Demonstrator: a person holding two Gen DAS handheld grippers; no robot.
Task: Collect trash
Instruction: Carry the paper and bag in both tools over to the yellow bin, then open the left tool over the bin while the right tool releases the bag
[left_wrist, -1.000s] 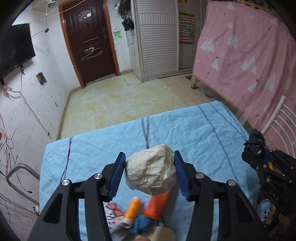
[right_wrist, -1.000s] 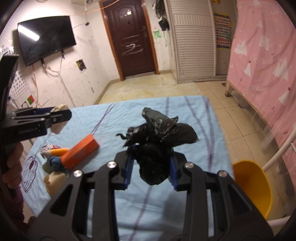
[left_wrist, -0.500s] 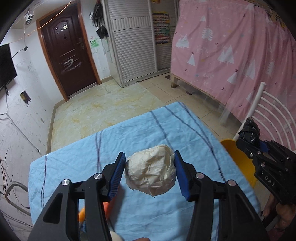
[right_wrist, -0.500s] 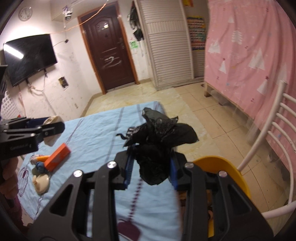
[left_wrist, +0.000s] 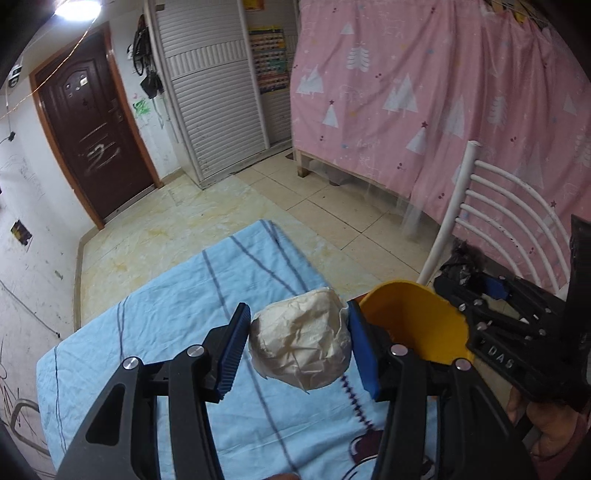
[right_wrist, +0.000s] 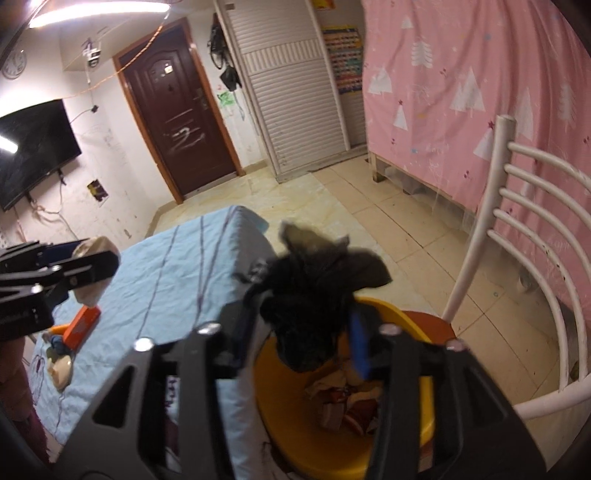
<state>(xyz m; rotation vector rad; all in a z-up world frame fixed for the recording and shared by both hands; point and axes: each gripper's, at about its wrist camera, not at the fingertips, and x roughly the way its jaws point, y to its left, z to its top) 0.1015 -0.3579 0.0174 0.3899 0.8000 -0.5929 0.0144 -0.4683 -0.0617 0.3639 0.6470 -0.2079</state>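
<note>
With my right gripper opening over the yellow bin, I'd let the black bag drop clear while my left gripper pinches the paper wad.

One paper wad, one black bag, one yellow bin

I see a lived-in home bedroom, dark wooden door, wall-mounted television, slatted wardrobe, pink tree-print curtain, blue quilted bedcover, white metal chair, tiled floor.
</note>
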